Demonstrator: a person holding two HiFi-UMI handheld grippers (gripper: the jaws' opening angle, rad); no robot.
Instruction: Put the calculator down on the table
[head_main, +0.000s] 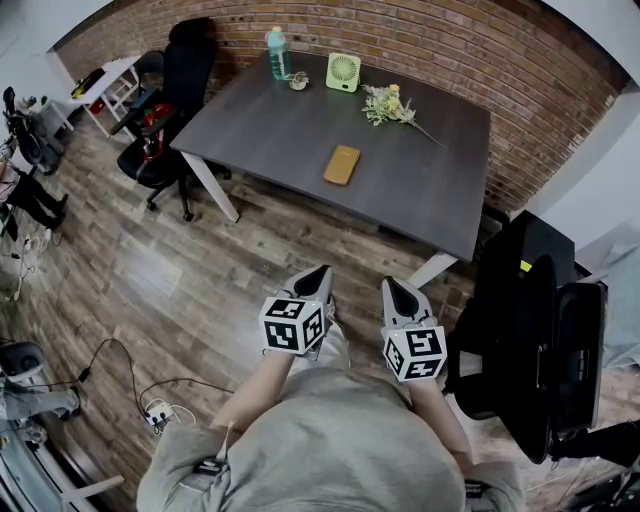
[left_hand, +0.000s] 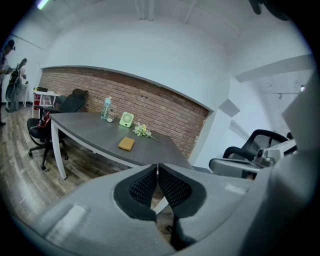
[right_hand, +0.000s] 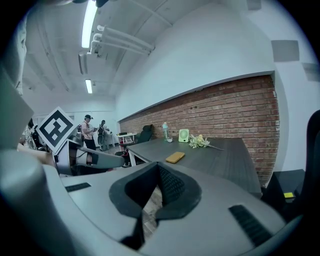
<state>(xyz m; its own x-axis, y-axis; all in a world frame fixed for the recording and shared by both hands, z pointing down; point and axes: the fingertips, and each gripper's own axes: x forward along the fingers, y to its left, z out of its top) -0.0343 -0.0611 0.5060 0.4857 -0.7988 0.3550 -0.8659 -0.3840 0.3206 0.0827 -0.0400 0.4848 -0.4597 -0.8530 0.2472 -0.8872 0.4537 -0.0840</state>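
A flat yellow-orange rectangular thing, apparently the calculator (head_main: 342, 164), lies on the dark grey table (head_main: 280, 130), apart from both grippers. It also shows as the calculator (left_hand: 126, 144) in the left gripper view and the calculator (right_hand: 175, 157) in the right gripper view. My left gripper (head_main: 318, 270) and right gripper (head_main: 392, 283) hang side by side over the wooden floor, short of the table's near edge. Both point toward the table. The left gripper (left_hand: 157, 167) has its pads together with nothing between them. The right gripper (right_hand: 159, 166) is likewise shut and empty.
At the table's far side stand a green bottle (head_main: 277, 52), a small green fan (head_main: 343, 71) and a flower sprig (head_main: 388, 104). A black office chair (head_main: 170, 100) is at the table's left end, another black chair (head_main: 530, 340) close on my right. Cables lie on the floor at left.
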